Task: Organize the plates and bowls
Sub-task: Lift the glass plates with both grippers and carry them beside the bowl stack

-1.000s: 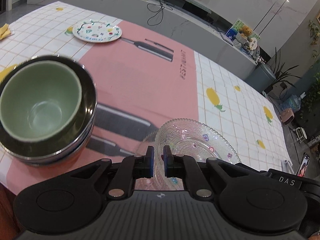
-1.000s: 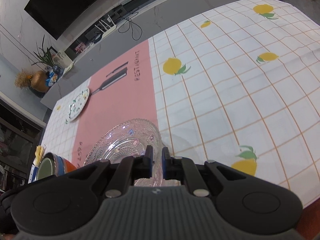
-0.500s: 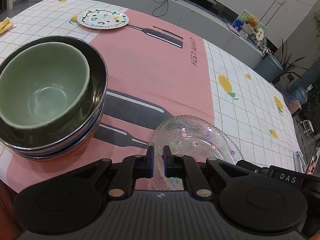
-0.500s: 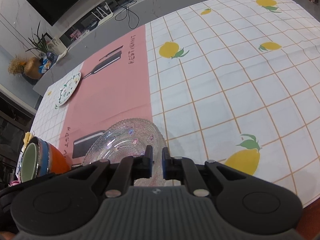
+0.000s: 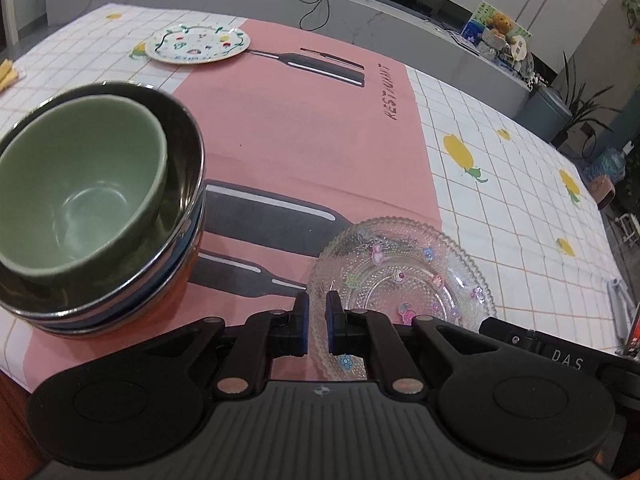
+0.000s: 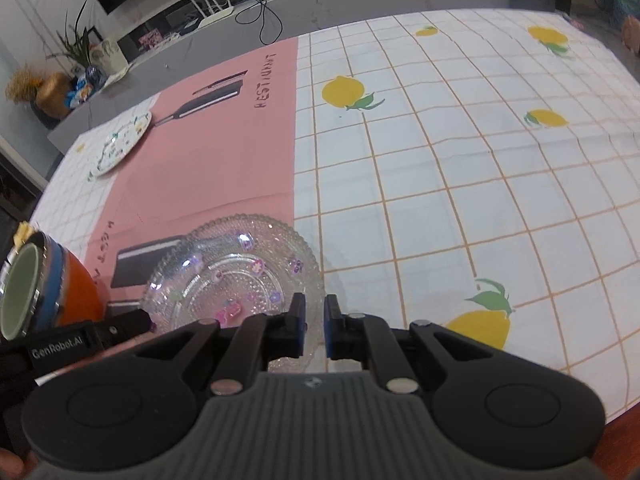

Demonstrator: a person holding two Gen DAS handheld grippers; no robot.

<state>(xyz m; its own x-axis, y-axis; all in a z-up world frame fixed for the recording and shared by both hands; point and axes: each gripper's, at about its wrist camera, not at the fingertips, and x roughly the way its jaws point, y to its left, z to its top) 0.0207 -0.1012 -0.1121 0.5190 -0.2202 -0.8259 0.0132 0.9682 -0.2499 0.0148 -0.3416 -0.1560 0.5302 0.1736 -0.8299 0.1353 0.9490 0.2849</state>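
Left wrist: bowl stack beside glass plate; floral plate far.

- The glass plate is clear pressed glass, its surface covered in small raised beads, with a scalloped rim and little coloured flower marks (they glint under the light).
- The green bowl looks like glazed ceramic, smooth with a soft sheen.
- The metal bowl around it is polished steel, dark and mirror-like inside, with a bright rim.
- The patterned plate is glossy white ceramic with painted decoration.
- The tablecloth is smooth and matt, printed with a grid and lemons, and shows faint fold creases.
- The left gripper and right gripper are matt black plastic with ribbed grey housings, small metal pins and blue pads.
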